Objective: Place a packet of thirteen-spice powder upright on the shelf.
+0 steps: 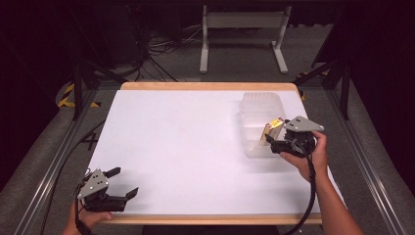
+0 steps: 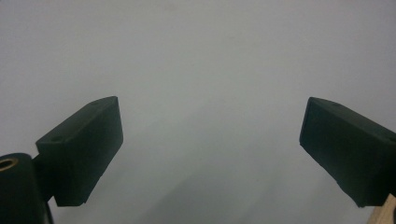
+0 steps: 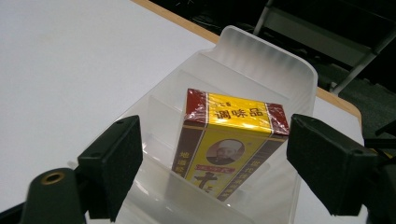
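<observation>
Box [image 3: 227, 142]: yellow and dark red, standing on end in the near part of a clear plastic bin [image 1: 261, 108], long axis upright with a slight lean, printed face toward the right tongs [image 1: 272, 138].

Bin: far right of the white worktop [image 1: 186, 147], close to its right edge; no other contents visible.

Right tongs: jaws parted either side of the box, not pressing it.

Left tongs [image 1: 126, 182]: near left corner, spread wide, nothing between; open worktop alongside.
</observation>
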A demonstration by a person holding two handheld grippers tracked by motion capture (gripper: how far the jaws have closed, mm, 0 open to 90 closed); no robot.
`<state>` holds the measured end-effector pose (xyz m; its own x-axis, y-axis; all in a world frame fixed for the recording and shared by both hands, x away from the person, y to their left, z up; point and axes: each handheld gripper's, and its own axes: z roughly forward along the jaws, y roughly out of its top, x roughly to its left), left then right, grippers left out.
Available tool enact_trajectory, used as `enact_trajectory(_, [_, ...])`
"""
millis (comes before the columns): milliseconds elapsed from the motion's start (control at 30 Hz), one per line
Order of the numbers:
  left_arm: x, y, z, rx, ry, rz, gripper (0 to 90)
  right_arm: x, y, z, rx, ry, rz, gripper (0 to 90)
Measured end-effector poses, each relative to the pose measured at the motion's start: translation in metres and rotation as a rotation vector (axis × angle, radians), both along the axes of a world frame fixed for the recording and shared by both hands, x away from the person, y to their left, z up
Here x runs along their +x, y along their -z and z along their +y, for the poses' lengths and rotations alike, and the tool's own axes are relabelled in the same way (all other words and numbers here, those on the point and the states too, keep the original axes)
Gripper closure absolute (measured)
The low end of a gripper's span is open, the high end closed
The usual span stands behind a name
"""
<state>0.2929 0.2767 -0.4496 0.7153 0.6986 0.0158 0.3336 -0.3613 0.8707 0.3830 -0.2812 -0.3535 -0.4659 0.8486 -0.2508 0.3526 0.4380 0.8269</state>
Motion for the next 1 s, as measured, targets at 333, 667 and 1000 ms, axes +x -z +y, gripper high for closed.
enact_trajectory(333, [0.000,0.000,0.000,0.001,0.002,0.000,6.8,-0.010,-0.002,-0.003,-0.017,-0.010,-0.007,18.7])
enact_trajectory(667, [-0.001,0.000,-0.001,-0.001,0.003,0.005,6.9,-0.021,0.001,-0.007,-0.044,-0.029,0.004,18.0])
enact_trajectory(1000, [-0.001,0.000,-0.001,-0.001,0.003,0.002,6.9,-0.034,0.005,-0.009,-0.069,-0.052,0.004,17.1])
